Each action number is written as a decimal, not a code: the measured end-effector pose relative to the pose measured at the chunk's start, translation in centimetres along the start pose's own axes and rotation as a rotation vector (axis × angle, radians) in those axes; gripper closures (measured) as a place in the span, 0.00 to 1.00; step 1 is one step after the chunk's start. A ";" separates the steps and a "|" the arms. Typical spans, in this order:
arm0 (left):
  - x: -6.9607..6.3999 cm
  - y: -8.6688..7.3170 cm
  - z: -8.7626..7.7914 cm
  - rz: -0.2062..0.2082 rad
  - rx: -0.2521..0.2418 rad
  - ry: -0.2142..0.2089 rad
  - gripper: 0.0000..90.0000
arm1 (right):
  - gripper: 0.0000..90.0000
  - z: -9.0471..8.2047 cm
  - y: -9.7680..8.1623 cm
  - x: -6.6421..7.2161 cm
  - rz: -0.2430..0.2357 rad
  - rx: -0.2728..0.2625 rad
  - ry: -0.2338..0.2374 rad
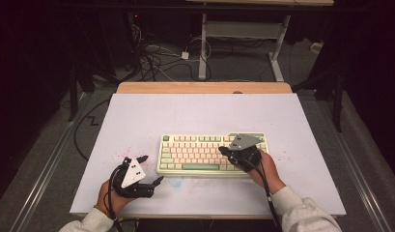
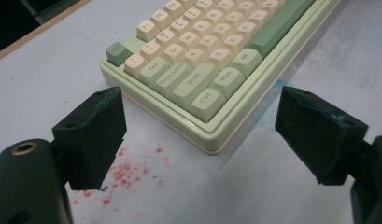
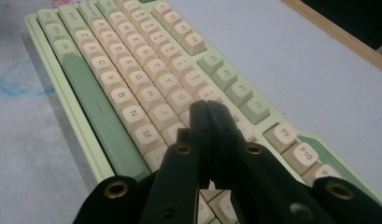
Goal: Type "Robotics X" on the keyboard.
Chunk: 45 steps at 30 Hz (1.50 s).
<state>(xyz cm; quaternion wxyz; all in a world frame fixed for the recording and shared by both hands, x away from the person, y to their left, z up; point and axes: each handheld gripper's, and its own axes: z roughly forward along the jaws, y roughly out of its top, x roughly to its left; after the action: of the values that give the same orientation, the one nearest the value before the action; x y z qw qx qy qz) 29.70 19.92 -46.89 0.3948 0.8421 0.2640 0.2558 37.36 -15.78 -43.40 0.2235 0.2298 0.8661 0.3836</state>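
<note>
Right gripper [image 1: 227,151]: high view, over right half of mechanical keyboard [image 1: 195,154], which lies mid-table on white table top [image 1: 185,111]. Left gripper [image 1: 153,170] rests off keyboard's left end, jaws spread.

Left gripper view: jaws wide apart, nothing between; keyboard's Ctrl corner [image 2: 205,100] just ahead, red specks [image 2: 125,170] on surface.

Right gripper view: jaws pressed together, empty, tips low over letter keys [image 3: 179,100]; contact unclear. Judgement: key press in hand, not confirmed done; left gripper unused.

One keyboard [image 1: 212,153], two tools [image 1: 148,168].
</note>
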 end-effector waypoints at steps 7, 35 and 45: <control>0.0 0.0 0.0 0.000 -0.002 -0.005 0.17 | 1.00 1.7 0.5 -0.1 0.001 0.036 -0.011; 0.1 0.0 0.2 0.008 0.002 -0.008 0.18 | 1.00 2.5 0.7 0.0 0.002 0.072 -0.045; 0.1 0.0 0.2 0.011 0.009 -0.009 0.18 | 0.91 1.1 0.9 -0.1 0.015 -0.009 -0.043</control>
<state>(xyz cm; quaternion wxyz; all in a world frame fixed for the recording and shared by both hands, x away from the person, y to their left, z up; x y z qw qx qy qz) 29.93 19.84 -46.97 0.3907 0.8464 0.2586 0.2531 38.26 -14.70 -43.29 0.2403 0.2436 0.8576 0.3841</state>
